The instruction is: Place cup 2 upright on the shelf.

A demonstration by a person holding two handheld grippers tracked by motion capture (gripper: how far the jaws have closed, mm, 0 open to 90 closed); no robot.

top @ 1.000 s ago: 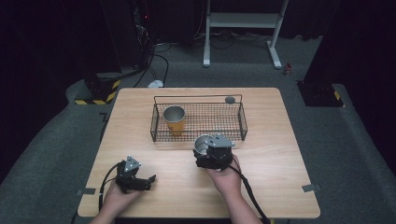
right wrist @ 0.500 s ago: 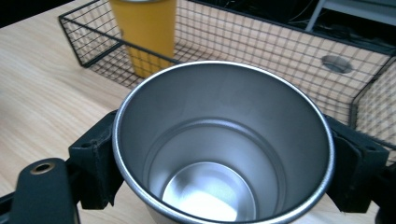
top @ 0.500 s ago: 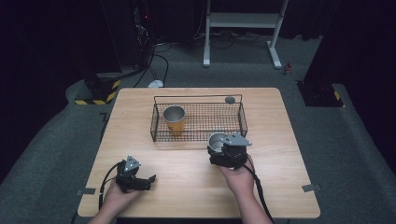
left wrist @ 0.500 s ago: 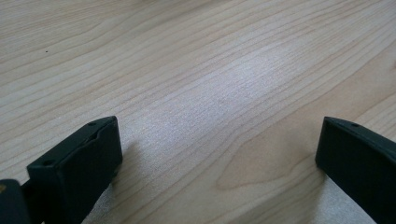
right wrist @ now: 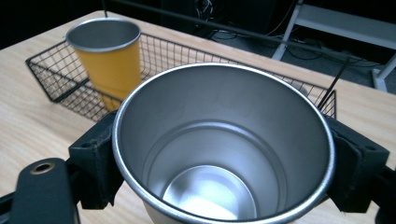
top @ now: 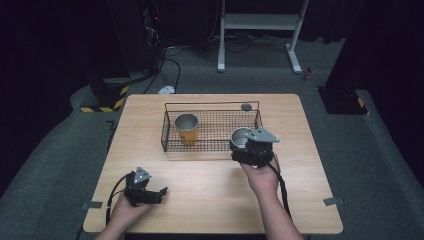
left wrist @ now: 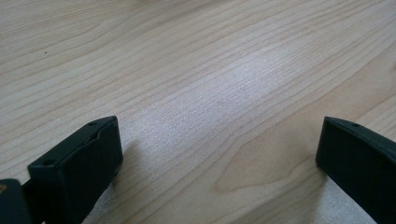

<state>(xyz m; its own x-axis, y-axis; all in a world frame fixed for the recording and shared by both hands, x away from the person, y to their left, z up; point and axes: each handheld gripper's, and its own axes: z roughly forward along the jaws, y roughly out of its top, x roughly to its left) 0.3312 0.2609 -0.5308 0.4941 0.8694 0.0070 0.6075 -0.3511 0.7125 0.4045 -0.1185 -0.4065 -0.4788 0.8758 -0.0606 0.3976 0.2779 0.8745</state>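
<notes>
Left gripper: at the near left of the table, low over bare wood, jaws spread wide with nothing between them; no part in the work at hand. Right gripper: near the front right corner of the basket, jaws closed on the two sides of a steel cup, upright, mouth up, empty, carried just outside or over the front wall; which of the two cannot be told from the high view. Basket: black wire, low walls, at the middle of the table. Yellow cup: upright in the left end of the basket, well apart from the steel cup. Small dark disc: on the table just behind the basket's far right corner. Risks, as judged: the cup's base may catch the front wire if carried in too low, dragging or tipping the basket; smooth tapered metal held by its sides may slip down through the jaws; a release before the base rests on the mesh may let it topple and roll toward the yellow cup.
</notes>
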